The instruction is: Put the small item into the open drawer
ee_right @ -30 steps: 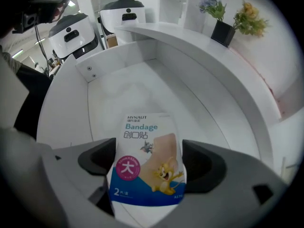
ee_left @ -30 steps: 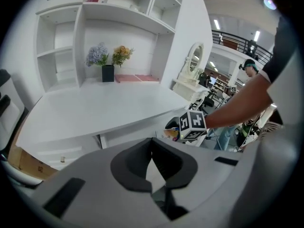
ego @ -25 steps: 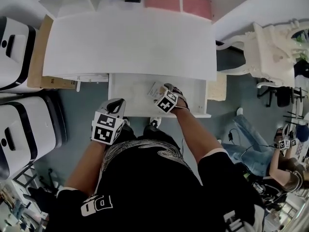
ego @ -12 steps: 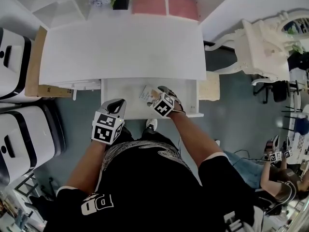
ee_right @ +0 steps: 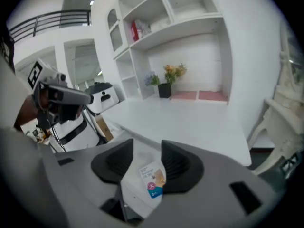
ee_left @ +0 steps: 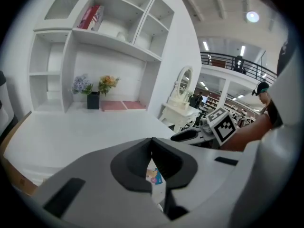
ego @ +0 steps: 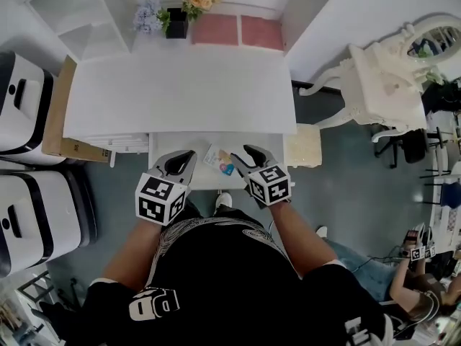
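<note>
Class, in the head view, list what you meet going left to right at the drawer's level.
White machines, cardboard, left tongs, packet, right tongs, beige cushion, white dressing table.

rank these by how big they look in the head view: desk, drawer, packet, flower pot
1. desk
2. drawer
3. packet and flower pot: look about alike, so not ranked

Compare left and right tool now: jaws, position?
Left tool has jaws together; right tool has jaws apart. Left tool sits left of the card, right tool to its right. Both are empty, over the open drawer front, with the card lying inside.
</note>
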`<state>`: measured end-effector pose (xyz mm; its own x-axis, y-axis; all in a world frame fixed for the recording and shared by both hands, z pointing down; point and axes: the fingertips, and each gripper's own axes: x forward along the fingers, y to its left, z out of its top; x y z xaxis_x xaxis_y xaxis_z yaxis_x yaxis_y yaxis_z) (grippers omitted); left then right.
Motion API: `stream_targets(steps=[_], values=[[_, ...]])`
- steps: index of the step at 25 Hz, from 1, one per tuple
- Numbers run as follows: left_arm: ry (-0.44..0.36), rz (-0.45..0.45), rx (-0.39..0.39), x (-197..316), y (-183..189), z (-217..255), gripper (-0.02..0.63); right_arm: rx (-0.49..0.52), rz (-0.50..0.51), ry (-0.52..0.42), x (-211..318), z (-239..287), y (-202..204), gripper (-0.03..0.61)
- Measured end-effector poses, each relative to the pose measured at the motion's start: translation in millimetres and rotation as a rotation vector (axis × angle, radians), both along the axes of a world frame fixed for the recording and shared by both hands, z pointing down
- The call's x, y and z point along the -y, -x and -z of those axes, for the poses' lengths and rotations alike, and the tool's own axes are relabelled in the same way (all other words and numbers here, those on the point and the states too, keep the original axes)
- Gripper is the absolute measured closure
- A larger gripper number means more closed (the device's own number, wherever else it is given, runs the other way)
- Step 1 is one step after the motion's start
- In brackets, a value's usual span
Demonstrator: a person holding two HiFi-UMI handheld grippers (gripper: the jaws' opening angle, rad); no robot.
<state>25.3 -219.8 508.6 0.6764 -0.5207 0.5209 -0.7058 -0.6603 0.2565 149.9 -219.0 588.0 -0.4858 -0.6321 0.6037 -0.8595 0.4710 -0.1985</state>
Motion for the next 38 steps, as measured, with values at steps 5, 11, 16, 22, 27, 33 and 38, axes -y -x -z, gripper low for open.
stream_targets(steps=[5, 11, 16, 22, 27, 33, 38], values=[[-0.058, 0.008, -0.047, -11, -18, 31, 0.600, 0.148, -0.073, -0.076, -20, 55, -27, 0.569], [-0.071, 0.039, -0.037, -26, -36, 29, 0.600, 0.206, -0.085, -0.147, -38, 83, -53, 0.571], [-0.068, 0.087, -0.042, -45, -30, 29, 0.600, 0.194, -0.020, -0.217, -56, 107, -50, 0.571], [-0.077, 0.064, -0.038, -63, -36, 38, 0.600, 0.257, -0.011, -0.256, -74, 130, -39, 0.571], [-0.109, 0.046, -0.064, -70, -38, 56, 0.600, 0.343, 0.003, -0.247, -89, 136, -24, 0.571], [-0.116, 0.020, -0.088, -107, -14, 61, 0.600, 0.329, -0.012, -0.238, -118, 138, 1, 0.572], [-0.073, 0.013, -0.089, -137, 23, 51, 0.600, 0.310, -0.033, -0.216, -152, 135, 35, 0.572]])
